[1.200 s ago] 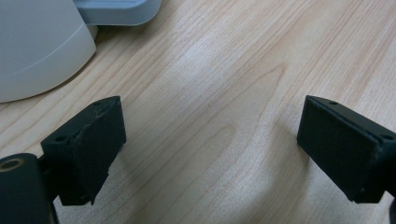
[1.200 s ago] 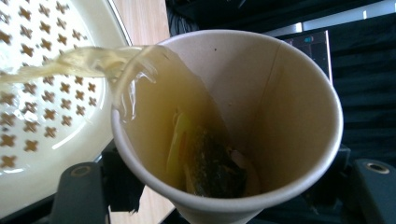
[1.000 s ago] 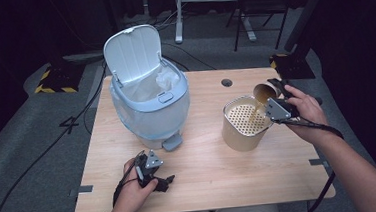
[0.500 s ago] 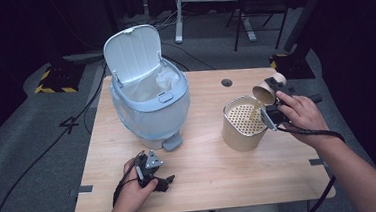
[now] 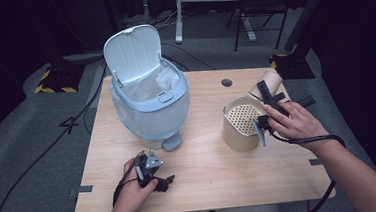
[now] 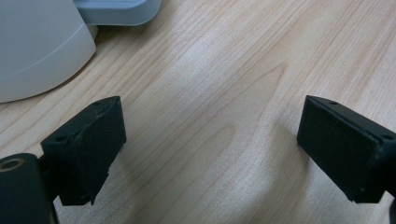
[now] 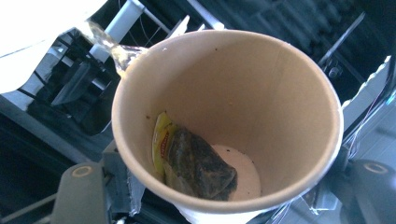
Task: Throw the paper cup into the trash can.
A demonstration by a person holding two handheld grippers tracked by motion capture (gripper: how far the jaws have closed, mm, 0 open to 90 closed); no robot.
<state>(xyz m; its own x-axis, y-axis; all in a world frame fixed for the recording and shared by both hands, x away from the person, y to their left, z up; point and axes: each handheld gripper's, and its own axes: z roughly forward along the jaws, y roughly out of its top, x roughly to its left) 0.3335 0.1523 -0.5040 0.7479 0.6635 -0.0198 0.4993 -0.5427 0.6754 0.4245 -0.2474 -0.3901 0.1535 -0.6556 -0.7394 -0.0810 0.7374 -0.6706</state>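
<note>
Gripper in my right hand (image 5: 268, 111), high view: it clamps a brown paper cup (image 5: 267, 83) by the wall and holds it tipped on its side, mouth toward me, over the far-right rim of the tan strainer canister (image 5: 238, 135). I hold it above the canister's perforated insert (image 5: 244, 118), presumably so that any liquid can drain through the holes while solids stay on top. The pedal bin (image 5: 149, 111) stands at the left of the surface (image 5: 220, 169) with its lid (image 5: 133, 53) propped open and its liner exposed, apparently ready to take the solids afterwards. My left gripper (image 5: 162, 180) rests low on the near part of the surface, well apart from the cup, so that it is clear of the pouring.

Left gripper view: both jaws stand spread with bare wood grain (image 6: 210, 107) between them and nothing held. The bin's pale base (image 6: 37, 46) and grey pedal (image 6: 116, 7) lie just beyond.

Right gripper view: the camera looks straight into the paper cup (image 7: 261, 93), pinched at its sides by my jaws. A wet tea bag (image 7: 198, 168) with its yellow tag (image 7: 161, 140) clings to the lower inside wall near the white bottom. No pooled liquid is visible, so I judge that the bag stays put by sticking and that more tilt or a shake will be needed to free it.
</note>
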